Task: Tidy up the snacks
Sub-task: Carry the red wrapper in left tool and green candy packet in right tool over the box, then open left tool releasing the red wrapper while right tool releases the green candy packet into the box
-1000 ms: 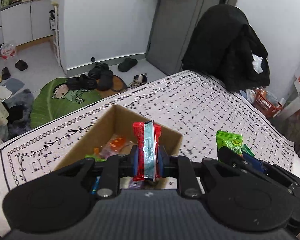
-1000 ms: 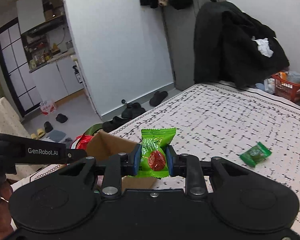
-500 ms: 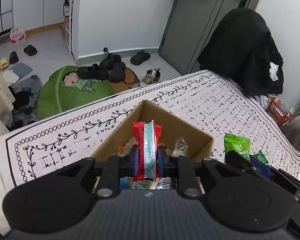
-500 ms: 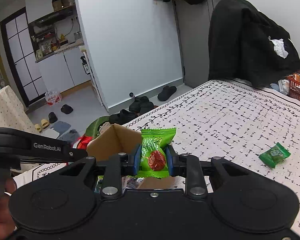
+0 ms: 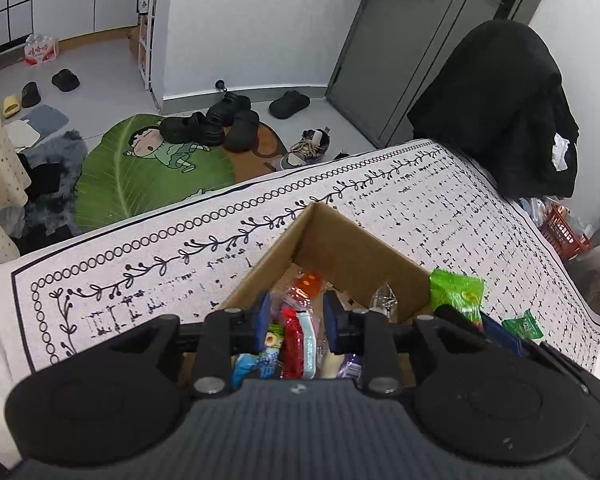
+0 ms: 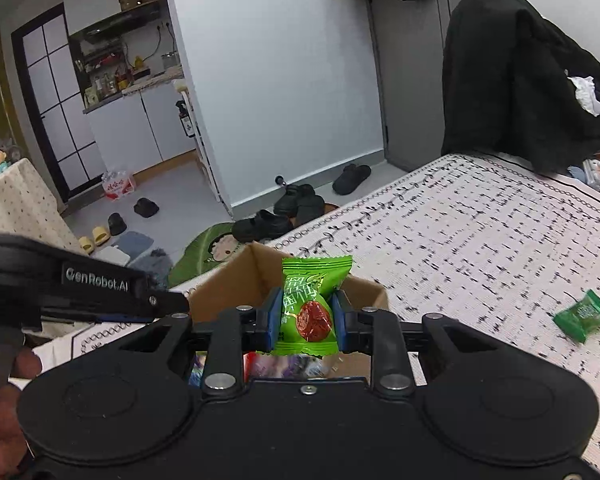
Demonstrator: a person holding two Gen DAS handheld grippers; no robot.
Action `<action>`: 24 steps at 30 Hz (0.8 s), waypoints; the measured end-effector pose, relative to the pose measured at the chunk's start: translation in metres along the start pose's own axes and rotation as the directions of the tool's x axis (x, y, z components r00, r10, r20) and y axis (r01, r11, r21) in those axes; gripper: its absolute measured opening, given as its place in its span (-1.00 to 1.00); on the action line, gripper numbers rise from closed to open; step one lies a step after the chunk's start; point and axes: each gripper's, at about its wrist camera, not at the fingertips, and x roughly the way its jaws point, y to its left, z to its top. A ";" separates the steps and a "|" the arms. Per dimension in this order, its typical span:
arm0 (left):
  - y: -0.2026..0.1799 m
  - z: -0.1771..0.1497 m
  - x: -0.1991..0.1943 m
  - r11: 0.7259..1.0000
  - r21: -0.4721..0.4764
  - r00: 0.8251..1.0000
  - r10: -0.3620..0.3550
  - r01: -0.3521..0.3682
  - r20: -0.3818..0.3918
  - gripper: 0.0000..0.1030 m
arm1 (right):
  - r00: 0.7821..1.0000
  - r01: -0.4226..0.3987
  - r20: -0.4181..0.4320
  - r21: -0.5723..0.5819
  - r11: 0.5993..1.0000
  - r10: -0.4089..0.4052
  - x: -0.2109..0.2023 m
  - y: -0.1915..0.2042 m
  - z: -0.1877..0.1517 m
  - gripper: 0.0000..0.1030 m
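Your left gripper [image 5: 294, 320] hangs over the cardboard box [image 5: 340, 248], its jaws just spread apart; the red-and-teal snack packet [image 5: 298, 340] sits loose between them, no longer pinched, dropping among the wrappers inside. Your right gripper [image 6: 308, 316] pinches the green date candy [image 6: 310, 304] across its middle, just above the box's 3 o'clock wall. That wrapper looks light, crinkly and slick, so I'd judge a hold on the plump centre safer than on the crimped ends. One more green packet [image 6: 584, 316] lies on the patterned worktop [image 6: 480, 240], well out at 3 o'clock.
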 end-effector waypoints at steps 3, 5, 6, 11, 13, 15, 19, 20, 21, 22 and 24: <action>0.003 0.002 -0.004 1.000 0.006 1.000 0.009 -0.009 -0.004 -0.32 | 1.000 -0.019 0.018 0.003 1.000 0.019 0.003 0.004 0.003 -0.48; 0.003 0.003 -0.006 1.000 0.011 1.000 0.011 -0.010 -0.005 -0.26 | 1.000 -0.012 0.013 0.008 1.000 0.012 0.006 0.004 0.003 -0.36; 0.003 0.003 -0.007 1.000 0.011 1.000 0.012 -0.012 -0.003 -0.17 | 1.000 -0.004 0.001 0.005 1.000 0.004 0.007 0.003 0.003 -0.30; 0.003 0.003 -0.013 1.000 0.012 1.000 0.023 -0.023 0.005 0.20 | 1.000 0.028 0.007 0.001 1.000 -0.028 -0.003 -0.002 0.004 0.16; 0.002 0.001 -0.016 0.999 0.011 0.999 0.033 -0.034 0.008 0.34 | 0.999 0.033 0.018 0.001 0.999 -0.033 -0.010 -0.004 0.005 0.16; 0.000 -0.001 -0.018 0.999 0.015 0.999 0.045 -0.045 0.010 0.46 | 0.999 0.030 0.017 0.005 1.000 -0.030 -0.015 -0.007 0.007 0.16; -0.006 -0.005 -0.022 0.998 0.024 0.998 0.055 -0.055 0.009 0.62 | 0.999 0.040 0.011 -0.002 0.999 -0.040 -0.023 -0.013 0.006 0.16; -0.008 -0.006 -0.024 0.998 0.030 0.998 0.058 -0.058 0.013 0.67 | 0.999 0.044 0.010 -0.007 0.999 -0.044 -0.024 -0.014 0.006 0.16; -0.010 -0.006 -0.025 0.997 0.037 0.998 0.065 -0.065 0.018 0.75 | 0.999 0.049 0.007 -0.010 0.999 -0.049 -0.026 -0.017 0.006 0.16; -0.013 -0.007 -0.026 0.997 0.043 0.997 0.070 -0.071 0.023 0.79 | 0.999 0.051 0.005 -0.010 0.999 -0.051 -0.026 -0.020 0.007 0.17; -0.018 -0.009 -0.027 0.997 0.048 0.997 0.066 -0.068 0.034 0.95 | 0.998 0.059 0.004 -0.004 0.998 -0.059 -0.031 -0.027 0.007 0.20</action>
